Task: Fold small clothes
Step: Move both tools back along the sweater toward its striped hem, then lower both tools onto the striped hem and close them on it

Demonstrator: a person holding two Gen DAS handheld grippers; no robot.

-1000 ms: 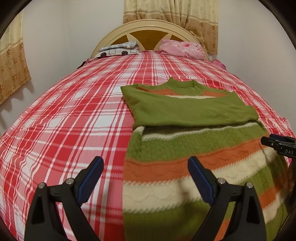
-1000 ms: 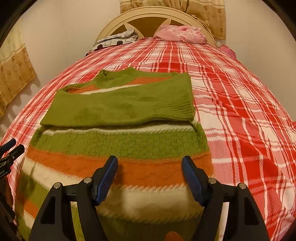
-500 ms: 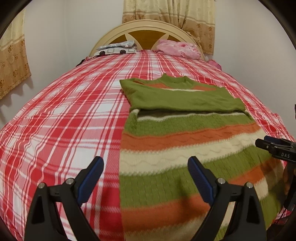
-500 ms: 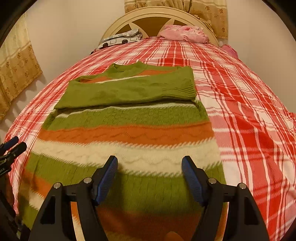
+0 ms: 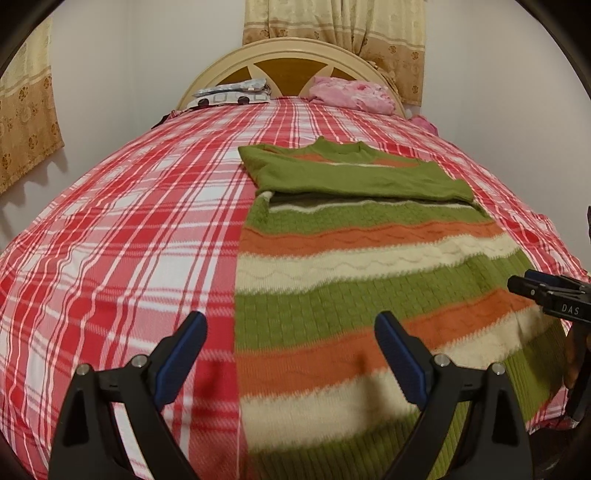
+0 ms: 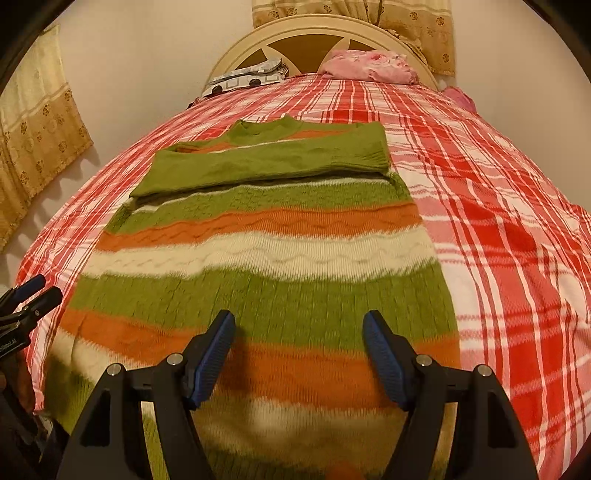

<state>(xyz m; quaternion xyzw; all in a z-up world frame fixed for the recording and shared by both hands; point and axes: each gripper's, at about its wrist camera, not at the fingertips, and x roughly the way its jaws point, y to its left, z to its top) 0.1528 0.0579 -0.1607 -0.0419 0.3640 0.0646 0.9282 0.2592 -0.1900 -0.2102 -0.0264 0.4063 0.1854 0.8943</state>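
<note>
The left tongs (image 5: pixel 290 356) stand spread wide with nothing between the blue pads (image 5: pixel 181 356); they hang above the near left edge of the sweater (image 5: pixel 354 280), one pad over the plaid bedsheet (image 5: pixel 122 236) and the other over the knit. The right tongs (image 6: pixel 297 354) are likewise spread and empty, both pads over the sweater's lower stripes, near its right half. Each pair shows at the edge of the other's view: the right tongs at the sweater's right border in the left wrist view, the left tongs at its left border in the right wrist view.

The sweater lies flat on the bed, hem toward the cameras and collar toward the headboard (image 6: pixel 317 40). It is banded in green, orange and cream. Its green sleeves (image 6: pixel 266 162) are folded across the chest, just below the collar, and the ribbed cuff of the upper one reaches the sweater's right edge.

Beyond the sweater, against the headboard, a grey patterned pillow (image 5: pixel 232 94) lies up and to the left of the collar, and a pink bundle (image 5: pixel 351 92) lies up and to the right. Patterned curtains (image 5: pixel 334 27) hang behind the headboard, and another (image 6: pixel 33 144) is on the wall far left of the sweater.
</note>
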